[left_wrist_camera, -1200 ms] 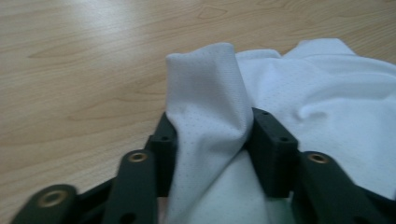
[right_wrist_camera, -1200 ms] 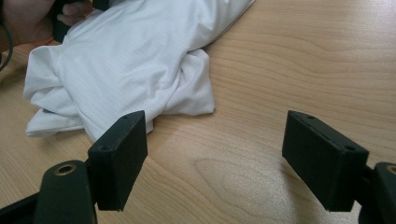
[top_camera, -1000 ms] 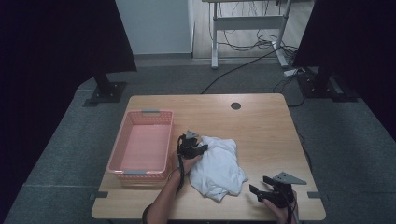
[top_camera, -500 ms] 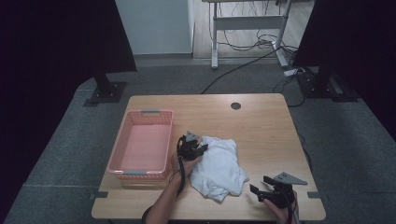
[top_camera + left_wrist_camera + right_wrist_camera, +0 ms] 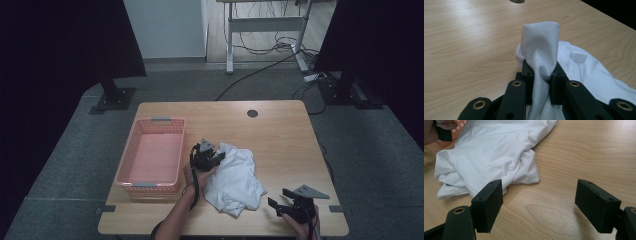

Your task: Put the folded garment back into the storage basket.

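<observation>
a crumpled white cloth (image 5: 234, 179) lies on the wooden tabletop (image 5: 280, 135), just right of a pink basket (image 5: 152, 155). the left gripper (image 5: 216, 156) sits at the cloth's upper left edge, its fingers (image 5: 527, 75) clamped on a raised fold of the fabric. the right gripper (image 5: 279, 203) rests near the tabletop's front right corner, its fingers (image 5: 487, 202) wide apart and holding nothing, just beside the cloth's lower right edge.

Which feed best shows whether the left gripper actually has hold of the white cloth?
The left gripper view: a fold of the white cloth is pinched between the left gripper's closed jaws. The high view shows that gripper at the cloth's edge, too small to judge. The right gripper view shows the crumpled cloth, not the pinch.
</observation>
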Tool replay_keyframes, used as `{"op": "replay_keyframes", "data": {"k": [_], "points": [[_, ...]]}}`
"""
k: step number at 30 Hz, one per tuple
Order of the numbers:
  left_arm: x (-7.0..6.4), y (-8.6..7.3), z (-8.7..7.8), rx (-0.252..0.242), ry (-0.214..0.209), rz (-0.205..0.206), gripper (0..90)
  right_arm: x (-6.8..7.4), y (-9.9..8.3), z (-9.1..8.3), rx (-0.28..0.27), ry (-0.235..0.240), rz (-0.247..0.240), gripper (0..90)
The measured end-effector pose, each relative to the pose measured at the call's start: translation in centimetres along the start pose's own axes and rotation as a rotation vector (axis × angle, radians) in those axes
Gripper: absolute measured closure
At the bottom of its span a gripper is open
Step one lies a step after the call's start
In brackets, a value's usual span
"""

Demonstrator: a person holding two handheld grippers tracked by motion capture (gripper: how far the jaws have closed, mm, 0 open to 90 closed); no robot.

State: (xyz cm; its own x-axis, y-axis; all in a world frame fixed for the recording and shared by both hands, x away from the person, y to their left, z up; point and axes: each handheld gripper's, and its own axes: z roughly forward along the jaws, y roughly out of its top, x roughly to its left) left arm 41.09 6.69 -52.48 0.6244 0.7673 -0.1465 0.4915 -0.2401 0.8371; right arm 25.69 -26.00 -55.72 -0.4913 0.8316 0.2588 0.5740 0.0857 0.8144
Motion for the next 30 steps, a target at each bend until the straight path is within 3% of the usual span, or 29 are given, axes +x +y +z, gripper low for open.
{"op": "replay_keyframes", "data": {"k": [13,24,30], "points": [[-0.1,0.1,0.0,0.002,0.001,-0.003,76.7,0.4,0.3,-0.3,-0.016,0.012,-0.013,22.2],[0.0,0.2,-0.2,-0.001,-0.007,-0.006,76.7,1.7,1.1,-0.4,-0.012,0.018,-0.052,20.6],[0.1,0.1,-0.1,-0.003,-0.012,-0.018,76.7,2.6,1.6,0.1,0.016,0.050,-0.071,17.6]]}}
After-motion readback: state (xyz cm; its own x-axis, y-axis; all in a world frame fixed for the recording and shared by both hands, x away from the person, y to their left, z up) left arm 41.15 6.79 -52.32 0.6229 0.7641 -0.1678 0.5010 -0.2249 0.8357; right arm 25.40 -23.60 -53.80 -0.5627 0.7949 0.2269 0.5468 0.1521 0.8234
